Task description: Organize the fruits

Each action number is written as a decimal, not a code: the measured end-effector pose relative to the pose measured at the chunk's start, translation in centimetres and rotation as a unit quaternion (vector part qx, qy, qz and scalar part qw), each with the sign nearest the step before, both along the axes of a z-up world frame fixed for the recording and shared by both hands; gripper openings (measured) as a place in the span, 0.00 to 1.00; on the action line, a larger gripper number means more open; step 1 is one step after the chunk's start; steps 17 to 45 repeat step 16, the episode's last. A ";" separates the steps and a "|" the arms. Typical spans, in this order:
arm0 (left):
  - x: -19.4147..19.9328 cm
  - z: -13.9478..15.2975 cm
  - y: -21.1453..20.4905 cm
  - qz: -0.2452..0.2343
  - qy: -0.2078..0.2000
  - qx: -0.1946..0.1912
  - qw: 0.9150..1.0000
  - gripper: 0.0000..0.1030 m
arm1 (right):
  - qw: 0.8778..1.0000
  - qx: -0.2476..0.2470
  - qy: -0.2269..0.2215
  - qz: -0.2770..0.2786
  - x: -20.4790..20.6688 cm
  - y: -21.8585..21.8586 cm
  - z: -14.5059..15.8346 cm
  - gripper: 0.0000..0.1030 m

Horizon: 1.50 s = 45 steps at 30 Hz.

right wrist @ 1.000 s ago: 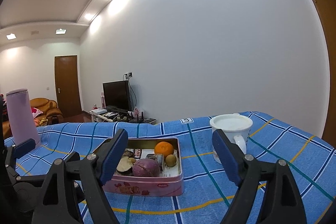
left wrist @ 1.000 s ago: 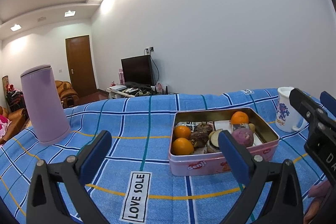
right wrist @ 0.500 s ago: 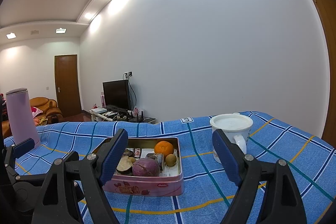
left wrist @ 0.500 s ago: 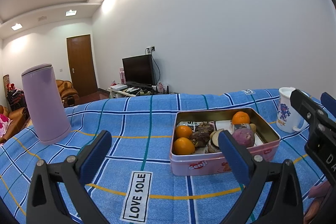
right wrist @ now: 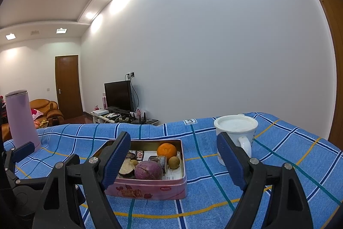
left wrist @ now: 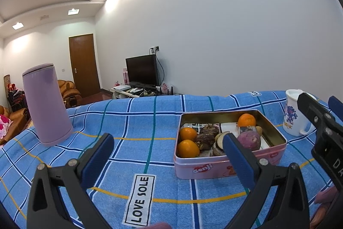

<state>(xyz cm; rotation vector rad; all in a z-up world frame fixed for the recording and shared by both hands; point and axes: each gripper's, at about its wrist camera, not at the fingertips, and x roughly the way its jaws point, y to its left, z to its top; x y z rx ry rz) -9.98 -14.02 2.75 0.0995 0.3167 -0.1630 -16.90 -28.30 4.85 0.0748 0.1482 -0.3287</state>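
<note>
A pink tin stands on the blue checked cloth; it also shows in the right wrist view. It holds oranges, a purple round vegetable, a small brown fruit and dark pieces. My left gripper is open and empty, just before the tin. My right gripper is open and empty, short of the tin's near right corner. The left gripper also shows at the left of the right wrist view.
A tall lilac flask stands on the cloth at the far left. A white mug stands right of the tin. A "LOVE SOLE" label is sewn on the cloth near me.
Both views have shifted very slightly; the tin and flask sit a touch further right in the left wrist view. Both grippers stay open.
</note>
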 end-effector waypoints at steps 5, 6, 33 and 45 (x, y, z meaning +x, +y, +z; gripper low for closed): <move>0.2 0.0 0.2 0.000 0.003 -0.009 1.000 1.00 | 1.000 0.000 0.002 0.000 0.1 0.0 0.0 0.81; 0.2 -0.1 0.2 -0.004 0.005 -0.012 1.000 1.00 | 1.000 0.000 0.002 0.000 0.1 0.0 0.0 0.81; 0.4 -0.1 0.2 -0.003 0.008 -0.013 1.000 1.00 | 1.000 0.005 0.006 -0.004 0.3 -0.2 0.0 0.81; 0.4 -0.1 0.2 -0.003 0.008 -0.013 1.000 1.00 | 1.000 0.005 0.006 -0.004 0.3 -0.2 0.0 0.81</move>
